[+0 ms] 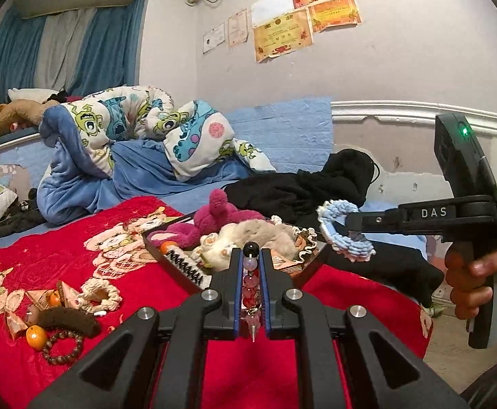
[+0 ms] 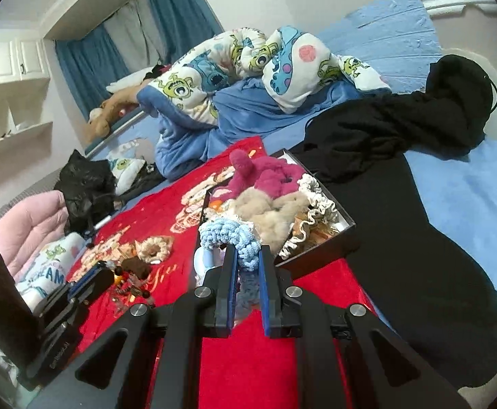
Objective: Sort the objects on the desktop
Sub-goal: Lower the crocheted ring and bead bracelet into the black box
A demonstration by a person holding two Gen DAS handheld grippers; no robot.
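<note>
My left gripper point(image 1: 251, 257) is shut on a string of pink and red beads point(image 1: 252, 286) with a black bead on top and a metal tip hanging below. It hovers just in front of the dark tray point(image 1: 180, 274), which is heaped with plush toys. My right gripper point(image 2: 248, 255) is shut on a blue and white crocheted scrunchie point(image 2: 228, 235), held over the tray's point(image 2: 316, 255) near corner. In the left wrist view that scrunchie point(image 1: 345, 230) hangs from the right gripper point(image 1: 350, 220) at the tray's right side. The left gripper point(image 2: 88, 279) shows low on the left in the right wrist view.
Loose on the red blanket point(image 1: 61, 238) lie a cream scrunchie point(image 1: 100, 294), a brown fuzzy piece point(image 1: 67, 320), a small orange point(image 1: 36, 337) and a wooden bead bracelet point(image 1: 61, 347). A black garment point(image 2: 401, 177) lies right of the tray. A rumpled quilt point(image 1: 139, 126) fills the back.
</note>
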